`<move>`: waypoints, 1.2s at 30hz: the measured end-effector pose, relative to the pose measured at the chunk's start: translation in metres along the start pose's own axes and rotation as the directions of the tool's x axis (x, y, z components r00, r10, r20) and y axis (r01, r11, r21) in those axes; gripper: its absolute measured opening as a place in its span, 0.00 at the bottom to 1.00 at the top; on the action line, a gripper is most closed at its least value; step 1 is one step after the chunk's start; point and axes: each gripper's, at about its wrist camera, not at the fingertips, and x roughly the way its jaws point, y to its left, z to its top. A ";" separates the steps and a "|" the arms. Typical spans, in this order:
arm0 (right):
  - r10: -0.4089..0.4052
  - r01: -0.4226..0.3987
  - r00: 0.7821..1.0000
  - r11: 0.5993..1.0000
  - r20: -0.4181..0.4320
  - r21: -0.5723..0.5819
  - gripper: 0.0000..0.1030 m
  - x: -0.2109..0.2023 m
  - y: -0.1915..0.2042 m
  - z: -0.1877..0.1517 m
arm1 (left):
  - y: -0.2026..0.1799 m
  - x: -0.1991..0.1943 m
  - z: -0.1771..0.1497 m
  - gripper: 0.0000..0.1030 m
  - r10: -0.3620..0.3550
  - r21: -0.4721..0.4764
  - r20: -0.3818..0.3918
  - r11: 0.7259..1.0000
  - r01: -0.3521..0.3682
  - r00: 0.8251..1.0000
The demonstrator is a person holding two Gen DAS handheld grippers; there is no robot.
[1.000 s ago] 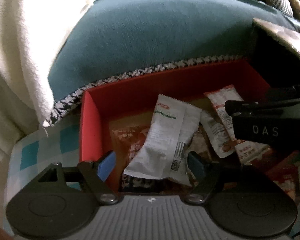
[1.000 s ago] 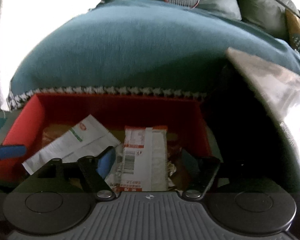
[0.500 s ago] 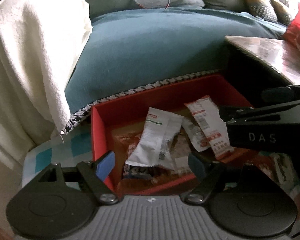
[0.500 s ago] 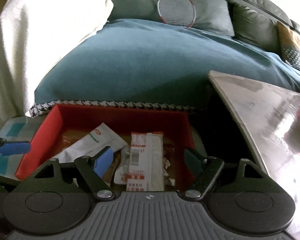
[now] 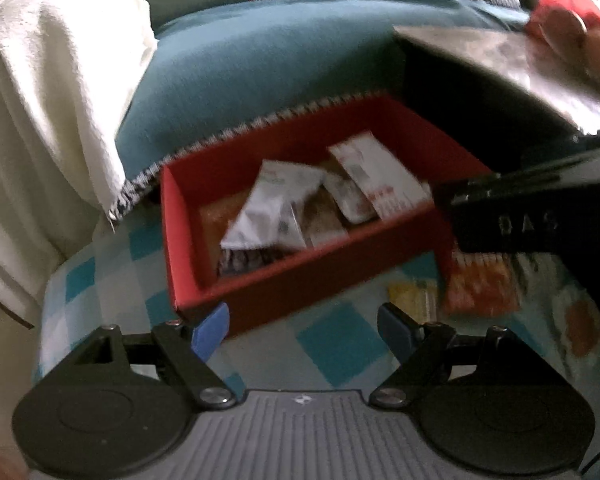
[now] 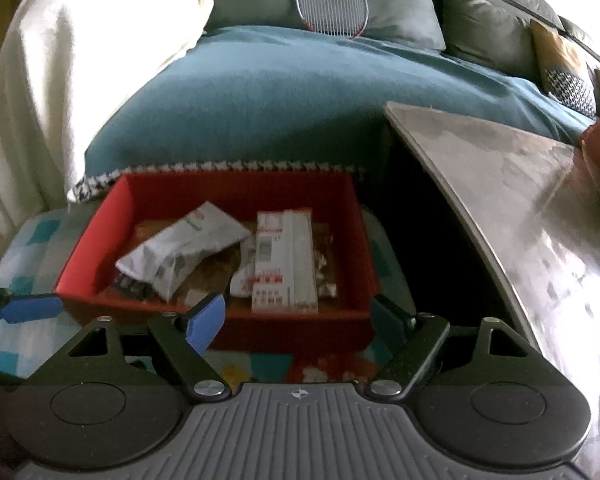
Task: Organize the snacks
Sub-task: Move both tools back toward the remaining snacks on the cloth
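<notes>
A red box [image 5: 300, 276] [image 6: 236, 190] sits on a blue-checked cloth and holds several snack packets: a white pouch [image 5: 274, 210] [image 6: 184, 248] and a red-and-white packet [image 5: 380, 178] [image 6: 286, 260]. An orange snack packet [image 5: 480, 286] lies on the cloth right of the box, partly under the right gripper's body. My left gripper [image 5: 304, 328] is open and empty, in front of the box's near wall. My right gripper [image 6: 298, 316] is open and empty, just before the box's near wall.
A teal cushion [image 6: 300, 112] with a houndstooth edge lies behind the box. A white blanket [image 5: 48, 120] hangs at the left. A dark glossy table [image 6: 520, 200] stands at the right. A badminton racket [image 6: 332, 0] leans on the grey sofa.
Both grippers have pulled back and up out of the box, open and empty. The box now shows whole, and the cloth in front of it has come into view.
</notes>
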 end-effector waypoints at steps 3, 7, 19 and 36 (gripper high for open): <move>-0.004 0.005 1.000 1.000 -0.023 0.004 0.83 -0.006 0.001 -0.011 | -0.004 0.000 -0.011 0.74 -0.009 0.001 -0.030 1.000 0.009 1.000; -0.016 0.017 0.999 1.000 -0.049 0.003 0.83 -0.014 0.001 -0.030 | -0.011 -0.002 -0.024 0.74 -0.021 0.019 -0.052 1.000 0.022 0.998; -0.048 0.047 0.991 0.999 -0.122 -0.004 0.84 -0.025 -0.005 -0.071 | -0.034 -0.004 -0.045 0.74 -0.027 0.090 -0.086 0.995 0.034 0.996; -0.076 0.078 0.985 0.997 -0.158 0.006 0.84 -0.019 -0.019 -0.079 | -0.054 0.006 -0.058 0.74 -0.034 0.164 -0.128 0.985 0.055 0.991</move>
